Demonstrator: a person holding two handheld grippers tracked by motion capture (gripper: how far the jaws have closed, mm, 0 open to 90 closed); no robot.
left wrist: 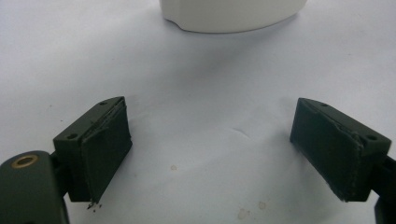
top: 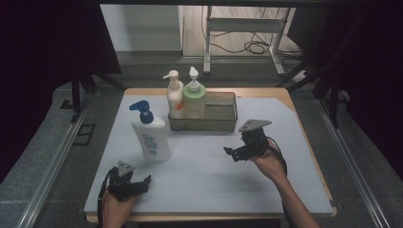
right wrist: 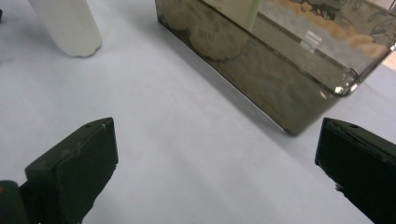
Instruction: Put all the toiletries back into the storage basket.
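With both tongs (top: 142,183) (top: 231,153) spread empty, the tall lotion bottle (top: 151,137) could be toppled if gripped high.

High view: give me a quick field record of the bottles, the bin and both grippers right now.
blue-pump bottle: upright on the white mat, outside the bin, to its left
clear bin: at the mat's far edge, right half unfilled
orange-label bottle: upright in the bin's left end
green bottle: upright in the bin, beside the orange-label one
left gripper: open, holding nothing, near the blue-pump bottle
right gripper: open, holding nothing, in front of the bin
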